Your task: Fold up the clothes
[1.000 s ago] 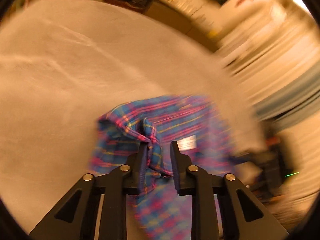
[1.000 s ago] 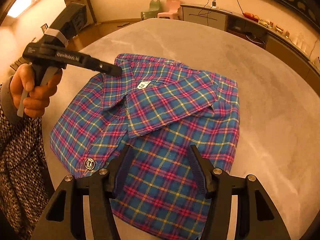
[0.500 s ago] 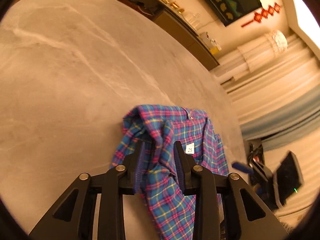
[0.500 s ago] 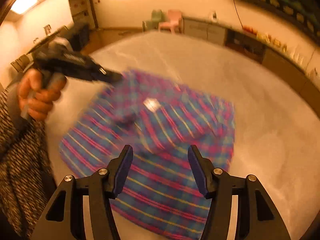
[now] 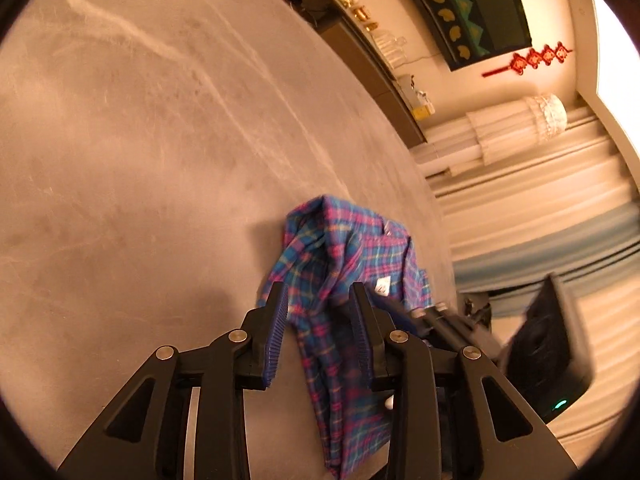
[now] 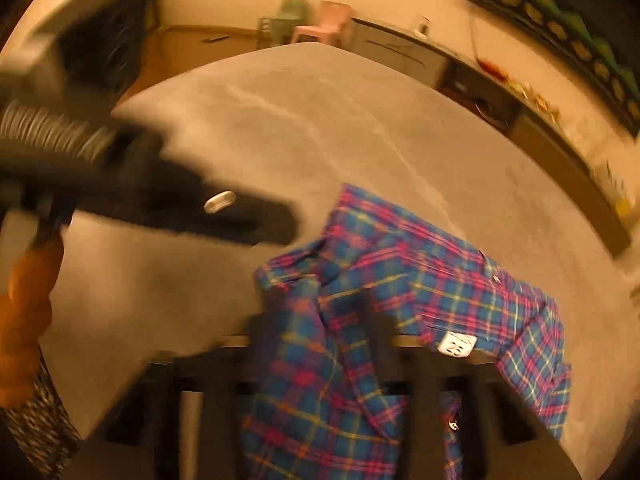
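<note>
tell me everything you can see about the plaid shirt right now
The plaid shirt is woven cloth in blue with pink and yellow lines, with a collar and a white size tag reading 25. It is bunched and partly lifted, its far part lying on the grey table. Cloth runs between the fingers of the left gripper and the blurred right gripper.

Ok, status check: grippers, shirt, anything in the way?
Left gripper open, plaid shirt between its jaws. Right gripper blurred, grip unclear, shirt across it. Shirt bunched, partly on the grey table. Nothing else on the table.
</note>
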Action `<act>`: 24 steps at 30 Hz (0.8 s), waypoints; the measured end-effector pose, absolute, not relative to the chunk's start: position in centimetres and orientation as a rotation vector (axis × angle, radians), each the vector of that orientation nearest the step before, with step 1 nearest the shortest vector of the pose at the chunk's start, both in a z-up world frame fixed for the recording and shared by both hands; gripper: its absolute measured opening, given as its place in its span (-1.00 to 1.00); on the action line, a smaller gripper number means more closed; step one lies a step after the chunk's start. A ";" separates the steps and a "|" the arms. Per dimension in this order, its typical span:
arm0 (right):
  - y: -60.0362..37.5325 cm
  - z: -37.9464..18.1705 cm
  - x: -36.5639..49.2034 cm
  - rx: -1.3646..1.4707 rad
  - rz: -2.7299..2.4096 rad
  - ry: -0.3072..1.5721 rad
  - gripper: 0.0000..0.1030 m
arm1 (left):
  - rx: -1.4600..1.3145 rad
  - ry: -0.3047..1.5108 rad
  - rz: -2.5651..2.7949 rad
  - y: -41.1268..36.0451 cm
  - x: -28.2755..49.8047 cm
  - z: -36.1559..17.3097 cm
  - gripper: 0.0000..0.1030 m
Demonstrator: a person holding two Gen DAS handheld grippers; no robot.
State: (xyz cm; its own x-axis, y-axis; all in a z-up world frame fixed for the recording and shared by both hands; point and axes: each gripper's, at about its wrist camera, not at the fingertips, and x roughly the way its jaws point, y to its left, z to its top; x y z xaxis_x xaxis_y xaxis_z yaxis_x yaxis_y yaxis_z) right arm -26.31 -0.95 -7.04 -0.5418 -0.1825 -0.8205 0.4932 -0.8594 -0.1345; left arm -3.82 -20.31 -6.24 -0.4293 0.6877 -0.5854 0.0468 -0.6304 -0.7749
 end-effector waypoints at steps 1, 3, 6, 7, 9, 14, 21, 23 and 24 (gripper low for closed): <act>-0.8 -6.7 -26.3 1.212 -2.421 0.524 -0.74 | -1.370 -1.038 2.097 -20.2 -4.0 -6.4 -0.38; -0.8 -6.3 -26.1 1.196 -2.437 0.559 -0.79 | -1.374 -1.029 2.085 -19.7 -4.3 -6.7 -0.38; -1.1 -6.2 -26.3 1.190 -2.451 0.539 -0.80 | -1.376 -1.009 2.080 -18.8 -4.9 -7.0 -0.37; -1.4 -6.6 -26.6 1.196 -2.450 0.520 -0.80 | -1.377 -1.000 2.081 -18.5 -5.2 -7.1 -0.37; -1.9 -7.5 -27.1 1.207 -2.448 0.483 -0.80 | -1.380 -0.970 2.095 -18.1 -5.5 -7.2 -0.37; -3.8 -10.2 -29.1 1.231 -2.439 0.389 -0.74 | -1.364 -0.954 2.141 -17.9 -5.8 -6.9 -0.37; -6.8 -11.0 -32.2 1.241 -2.430 0.493 -0.10 | -1.313 -1.149 2.154 -21.4 -5.2 -7.2 -0.37; -8.2 -11.9 -33.1 1.265 -2.421 0.561 -0.10 | -1.317 -1.148 2.142 -21.0 -5.2 -7.4 -0.37; -8.8 -12.5 -33.7 1.279 -2.425 0.609 -0.12 | -1.320 -1.139 2.134 -20.7 -5.3 -7.4 -0.37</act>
